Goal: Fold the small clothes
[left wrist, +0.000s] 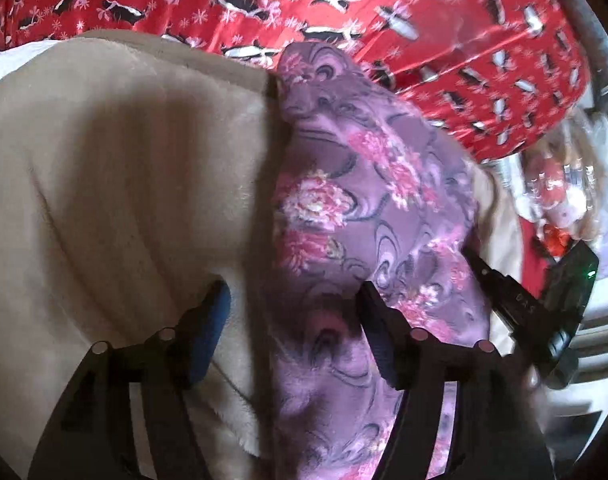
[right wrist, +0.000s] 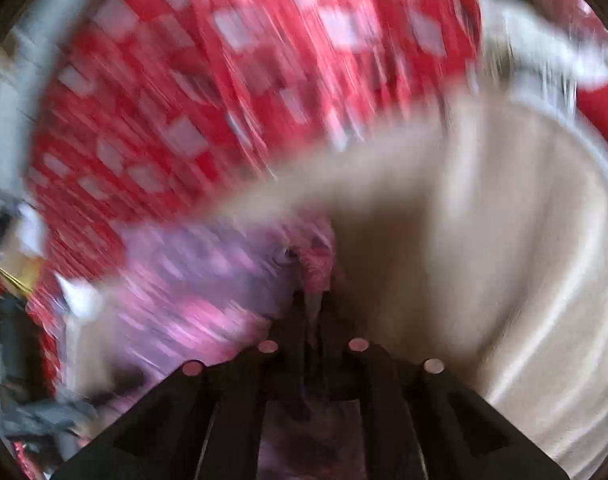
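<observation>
The purple flowered garment (left wrist: 355,208) is lying down the centre of the left wrist view, on a beige blanket (left wrist: 116,168) that is serving as the folding surface, with a red patterned sheet (left wrist: 383,8) across the top. The left gripper (left wrist: 292,312) is hanging with its jaws apart, astride the cloth's edge and not pressing it. In the blurred right wrist view, the right gripper (right wrist: 313,300) is pinching a fold of the garment at lower centre, probably to carry it over.

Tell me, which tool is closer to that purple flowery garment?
Right. The right tool is shut on the purple floral garment, pinching its edge. The left tool stands open above it, pressing nothing.
</observation>
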Demonstrator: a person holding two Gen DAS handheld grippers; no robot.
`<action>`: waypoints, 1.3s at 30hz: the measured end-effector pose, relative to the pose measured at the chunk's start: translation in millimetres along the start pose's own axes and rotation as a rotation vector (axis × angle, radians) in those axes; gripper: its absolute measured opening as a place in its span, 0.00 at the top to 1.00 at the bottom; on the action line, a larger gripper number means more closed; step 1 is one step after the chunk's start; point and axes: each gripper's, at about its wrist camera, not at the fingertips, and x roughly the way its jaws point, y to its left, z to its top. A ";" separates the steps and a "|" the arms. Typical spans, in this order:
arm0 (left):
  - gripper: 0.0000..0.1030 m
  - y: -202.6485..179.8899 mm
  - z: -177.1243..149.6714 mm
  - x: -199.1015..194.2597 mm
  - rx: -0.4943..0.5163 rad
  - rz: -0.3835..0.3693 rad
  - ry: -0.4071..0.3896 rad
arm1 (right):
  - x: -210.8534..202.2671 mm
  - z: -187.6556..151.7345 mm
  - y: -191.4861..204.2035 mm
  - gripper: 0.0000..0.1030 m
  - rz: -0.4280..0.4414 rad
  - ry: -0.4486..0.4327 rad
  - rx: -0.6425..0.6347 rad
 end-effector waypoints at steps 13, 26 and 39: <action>0.36 -9.0 -74.7 -38.6 0.081 0.004 -0.062 | -75.3 -70.8 26.8 0.69 0.087 -0.051 -0.231; 0.33 -3.3 -115.1 -33.5 0.114 0.072 0.004 | -110.8 -140.3 -8.6 0.95 0.085 -0.060 -0.179; 0.32 -12.6 -107.4 -23.1 0.166 0.098 -0.013 | -85.6 -120.4 19.5 0.77 0.018 -0.087 -0.262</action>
